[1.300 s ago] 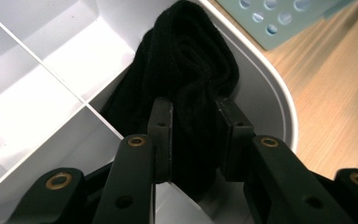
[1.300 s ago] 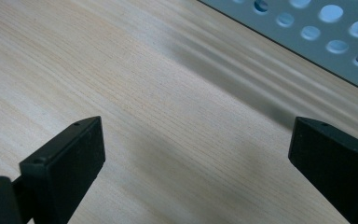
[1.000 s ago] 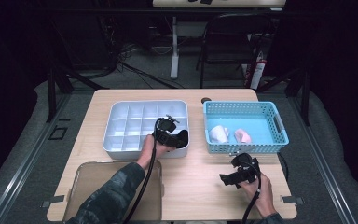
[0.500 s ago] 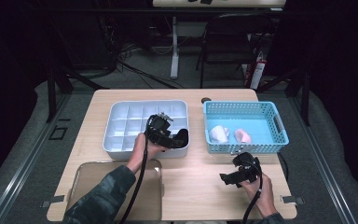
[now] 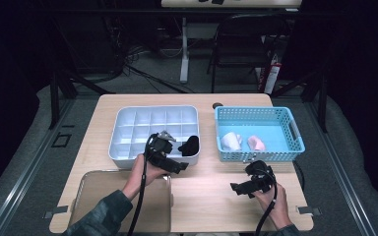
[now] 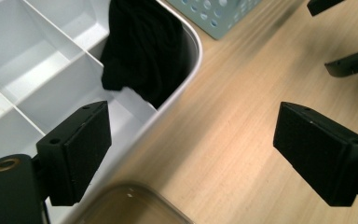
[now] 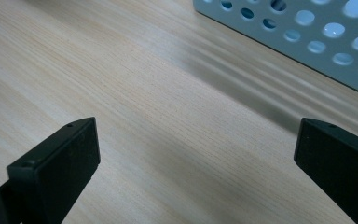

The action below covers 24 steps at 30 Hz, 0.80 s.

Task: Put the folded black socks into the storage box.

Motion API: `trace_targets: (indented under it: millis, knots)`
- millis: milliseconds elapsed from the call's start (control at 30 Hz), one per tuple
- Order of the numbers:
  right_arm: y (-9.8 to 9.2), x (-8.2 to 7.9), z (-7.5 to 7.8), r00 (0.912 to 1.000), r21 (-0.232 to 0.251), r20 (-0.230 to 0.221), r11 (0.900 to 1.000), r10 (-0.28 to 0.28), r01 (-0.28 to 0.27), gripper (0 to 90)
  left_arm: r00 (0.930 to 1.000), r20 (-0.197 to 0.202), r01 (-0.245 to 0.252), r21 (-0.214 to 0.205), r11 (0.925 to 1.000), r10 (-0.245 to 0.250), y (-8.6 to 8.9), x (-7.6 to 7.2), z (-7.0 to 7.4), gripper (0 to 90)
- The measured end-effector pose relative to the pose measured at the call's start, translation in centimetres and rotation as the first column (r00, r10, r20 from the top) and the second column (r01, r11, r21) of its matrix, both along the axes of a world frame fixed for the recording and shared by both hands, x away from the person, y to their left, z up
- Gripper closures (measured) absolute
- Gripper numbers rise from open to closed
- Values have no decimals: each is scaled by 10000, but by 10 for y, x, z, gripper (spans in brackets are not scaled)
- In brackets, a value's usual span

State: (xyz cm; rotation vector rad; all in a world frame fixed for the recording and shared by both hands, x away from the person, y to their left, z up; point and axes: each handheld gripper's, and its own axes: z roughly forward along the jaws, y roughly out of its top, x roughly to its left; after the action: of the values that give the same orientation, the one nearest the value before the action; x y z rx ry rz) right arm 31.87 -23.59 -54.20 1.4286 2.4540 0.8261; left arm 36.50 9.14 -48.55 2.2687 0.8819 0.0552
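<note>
Black cloth (image 6: 144,46) is seen bunched in a corner compartment of the white divided tray (image 6: 37,70), just beyond the left gripper (image 6: 193,149), whose fingers (image 6: 81,144) are spread wide with nothing between them; one finger is over the tray's edge, the other over the wooden table (image 6: 233,107). The right gripper (image 7: 196,172) is held low over bare table, its fingers (image 7: 60,163) also wide apart and empty, with the blue basket (image 7: 307,32) just ahead of them.
</note>
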Motion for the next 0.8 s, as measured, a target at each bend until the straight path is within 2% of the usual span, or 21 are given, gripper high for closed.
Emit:
trace_targets:
  millis: [33, 167, 467, 500, 533, 633, 800]
  knots:
    - [-1, 0, 1, 10000, -6, -27, 10000, 17, -17, 0, 10000, -69, 26, -20, 10000, -26, 0, -4, -1, 94]
    - [-1, 0, 2, 10000, 107, 30, 9999, 25, -25, 0, 9999, 78, 93, 76, 9999, -94, 0, -15, -5, 83]
    - [0, -1, 3, 9999, 132, 59, 9999, 95, -96, 0, 9997, 30, 260, 648, 9976, -263, 1, -36, -18, 18]
    - [0, 0, 3, 9999, 33, 7, 9999, 148, -148, 0, 9997, -25, 244, 555, 9982, -243, 1, -38, -19, 4]
    - [1, 0, 2, 9999, 134, 9, 9998, 124, -124, 0, 9997, -43, 225, 384, 9990, -223, 3, -39, -20, 3]
    - [1, -1, 2, 10000, 78, 18, 9999, 93, -93, 0, 9999, 15, 129, 244, 9996, -130, 4, -46, -25, 1]
    - [1, -2, 3, 9998, 43, 112, 9999, 152, -153, 0, 9999, 135, 84, 337, 9994, -89, 2, -55, -33, 0]
